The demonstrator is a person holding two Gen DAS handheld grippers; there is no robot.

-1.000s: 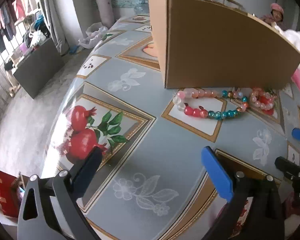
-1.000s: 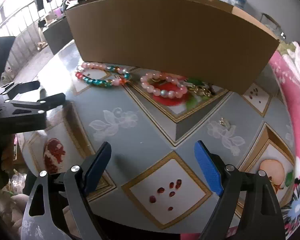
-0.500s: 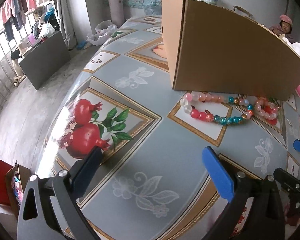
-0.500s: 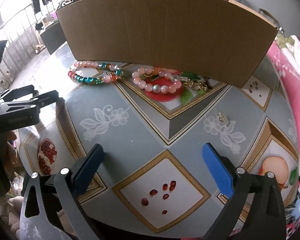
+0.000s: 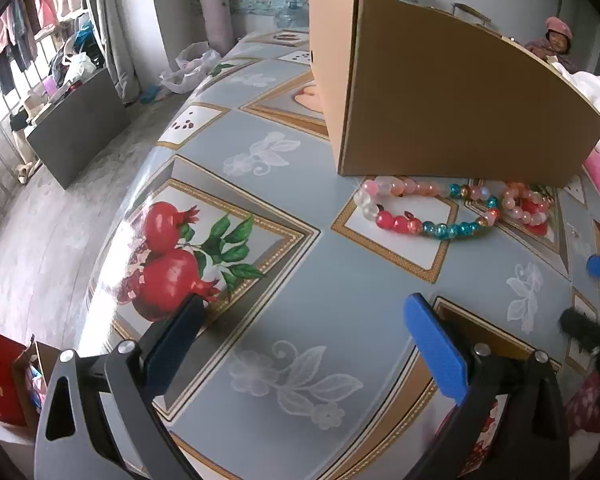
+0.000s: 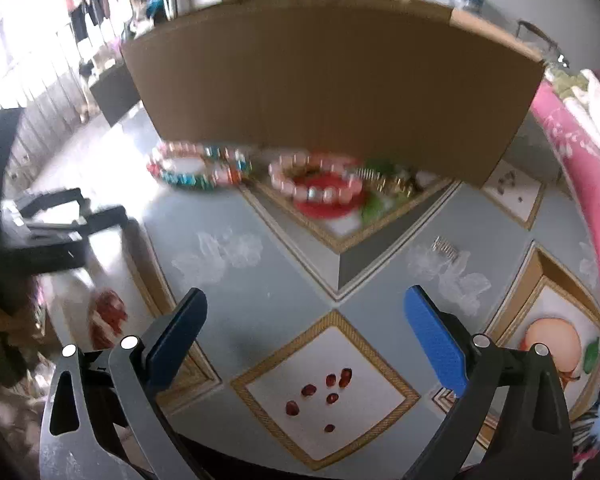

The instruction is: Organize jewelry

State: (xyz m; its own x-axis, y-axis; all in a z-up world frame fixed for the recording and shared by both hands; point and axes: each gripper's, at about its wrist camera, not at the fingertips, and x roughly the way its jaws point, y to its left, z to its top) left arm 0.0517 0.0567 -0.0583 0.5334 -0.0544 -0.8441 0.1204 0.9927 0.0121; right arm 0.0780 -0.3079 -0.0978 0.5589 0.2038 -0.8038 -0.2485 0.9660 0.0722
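Observation:
A pink, red and teal bead bracelet (image 5: 424,210) lies on the table just in front of a brown cardboard box (image 5: 452,96). A smaller pink bead bracelet (image 5: 526,204) lies to its right. In the right wrist view both bracelets show, the teal one (image 6: 200,166) and the pink one (image 6: 316,182), with a gold chain piece (image 6: 392,182) and a small silver clasp (image 6: 444,248). My left gripper (image 5: 304,344) is open and empty, short of the bracelets. My right gripper (image 6: 304,332) is open and empty, also short of them.
The table wears a grey cloth with pomegranate prints (image 5: 168,264). Its left edge drops to the floor, where a dark cabinet (image 5: 80,128) stands. Pink fabric (image 6: 580,168) lies along the right side. The box (image 6: 332,80) blocks the far side.
Both grippers have shifted slightly; the right wrist view is now blurred from motion and shows the bracelets farther right. Both stay open and empty. The jewelry has not moved.

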